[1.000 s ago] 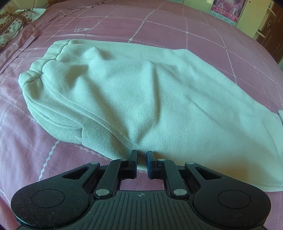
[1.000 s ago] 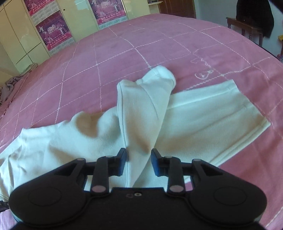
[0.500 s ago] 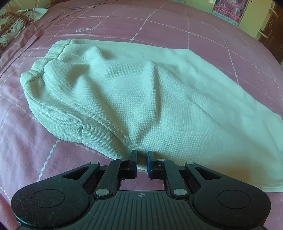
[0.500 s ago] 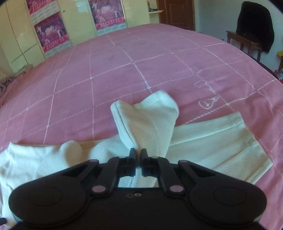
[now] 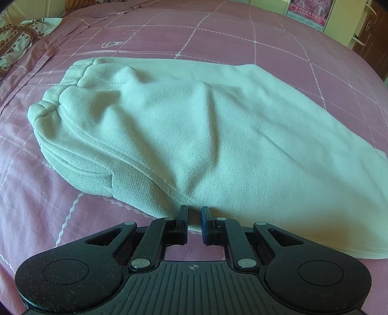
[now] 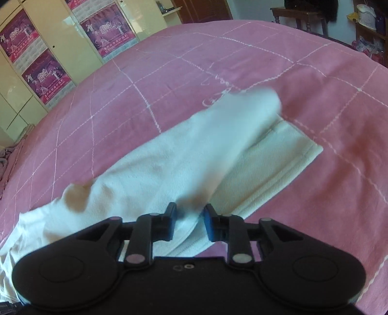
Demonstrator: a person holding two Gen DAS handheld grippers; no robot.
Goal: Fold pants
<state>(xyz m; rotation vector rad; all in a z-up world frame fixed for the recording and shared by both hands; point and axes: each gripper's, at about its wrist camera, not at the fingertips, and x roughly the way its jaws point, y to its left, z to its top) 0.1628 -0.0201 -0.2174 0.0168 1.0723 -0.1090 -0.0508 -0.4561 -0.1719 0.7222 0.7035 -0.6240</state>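
The pale mint-white knit cotton pants lie spread across the pink bedspread with a thin white grid pattern, which serves as the landmark here. Their gathered elastic waistband bunches up toward the far left of the bedspread in the left wrist view, and the fabric humps in soft folds along the body of the garment. In the right wrist view one leg of the pants is blurred as it drapes diagonally over the other leg, whose hemmed cuff lies flat on the bedspread.

The left gripper sits at the near edge of the pants, its black fingers drawn close together with only a narrow gap; whether cloth is pinched there cannot be told. The right gripper has just been opening, and its fingers stand apart with the edge of the upper leg lying loosely between them, not pressed.

Beyond the bedspread, cream wardrobe doors with purple posters stand at the far left, and a dark wooden table at the far right.
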